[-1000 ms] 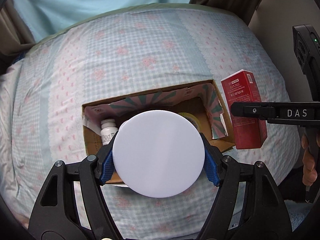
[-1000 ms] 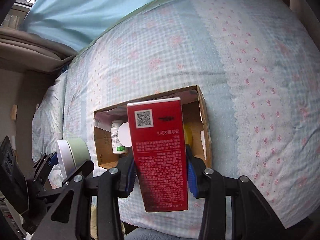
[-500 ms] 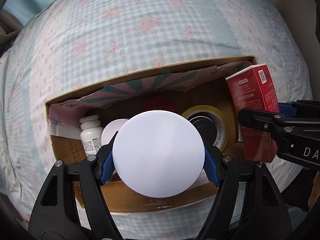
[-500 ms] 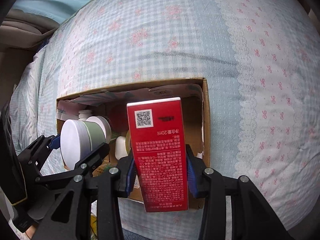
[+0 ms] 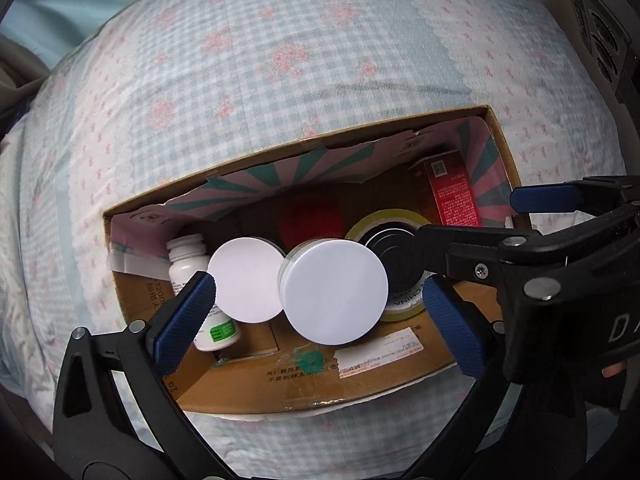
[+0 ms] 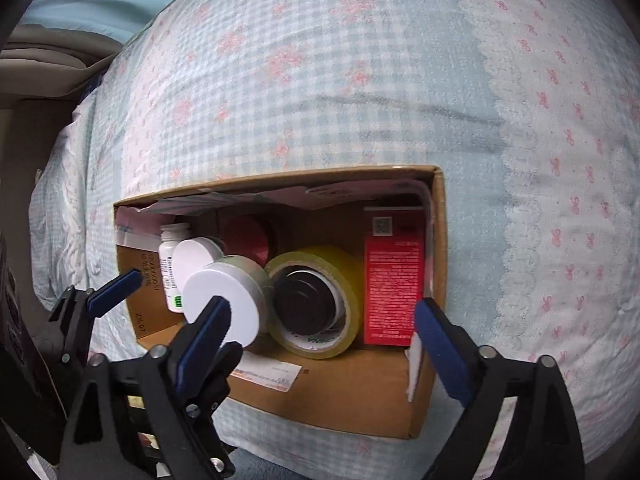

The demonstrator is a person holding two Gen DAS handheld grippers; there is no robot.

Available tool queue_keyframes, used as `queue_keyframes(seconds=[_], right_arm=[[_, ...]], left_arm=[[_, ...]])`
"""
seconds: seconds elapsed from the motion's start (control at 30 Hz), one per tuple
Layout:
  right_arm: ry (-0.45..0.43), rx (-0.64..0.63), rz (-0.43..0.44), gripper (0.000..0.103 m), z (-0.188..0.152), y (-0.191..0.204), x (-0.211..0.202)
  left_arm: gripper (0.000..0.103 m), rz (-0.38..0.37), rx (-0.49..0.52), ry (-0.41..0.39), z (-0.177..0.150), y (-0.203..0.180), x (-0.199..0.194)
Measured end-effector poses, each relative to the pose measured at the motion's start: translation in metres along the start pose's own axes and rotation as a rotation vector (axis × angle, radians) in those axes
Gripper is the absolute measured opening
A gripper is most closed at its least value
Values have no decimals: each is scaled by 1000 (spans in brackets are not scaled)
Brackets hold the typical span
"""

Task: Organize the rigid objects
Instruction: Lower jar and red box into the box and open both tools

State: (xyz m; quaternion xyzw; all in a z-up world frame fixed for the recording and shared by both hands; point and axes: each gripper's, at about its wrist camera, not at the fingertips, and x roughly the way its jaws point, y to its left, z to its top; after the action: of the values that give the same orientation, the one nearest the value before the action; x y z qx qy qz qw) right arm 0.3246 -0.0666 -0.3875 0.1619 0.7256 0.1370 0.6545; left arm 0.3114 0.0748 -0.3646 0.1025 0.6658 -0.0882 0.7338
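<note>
Both tools, the left tool [image 5: 316, 316] and right tool [image 6: 320, 340], are standing apart, gripping nothing. Beyond them, a white-lidded jar [image 5: 334, 290] is lying inside the cardboard box [image 5: 320, 384] on the bed [image 5: 280, 80], beside the tape roll [image 6: 316, 300]; the red carton [image 6: 394, 276] is standing at the box's right wall.

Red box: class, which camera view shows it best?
The right wrist view: the red box stands upright in the carton, its whole front visible. In the left wrist view it is smaller and partly hidden behind the right gripper.

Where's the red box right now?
In both wrist views the red box stands upright inside the cardboard box, at its right end, right beside the yellow tape roll.
</note>
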Motion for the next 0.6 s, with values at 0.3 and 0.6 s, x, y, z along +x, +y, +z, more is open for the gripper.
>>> queue_keyframes(seconds=[0.3,0.6], right_arm=[[-59,14,-13,103,-28,5,-26],[-168,-40,-20,103,-66,24,-77]], left_arm=[[103,0,-15,-71,-17,-1,-40],[103,1,-37,-178,-52,-2,-107]])
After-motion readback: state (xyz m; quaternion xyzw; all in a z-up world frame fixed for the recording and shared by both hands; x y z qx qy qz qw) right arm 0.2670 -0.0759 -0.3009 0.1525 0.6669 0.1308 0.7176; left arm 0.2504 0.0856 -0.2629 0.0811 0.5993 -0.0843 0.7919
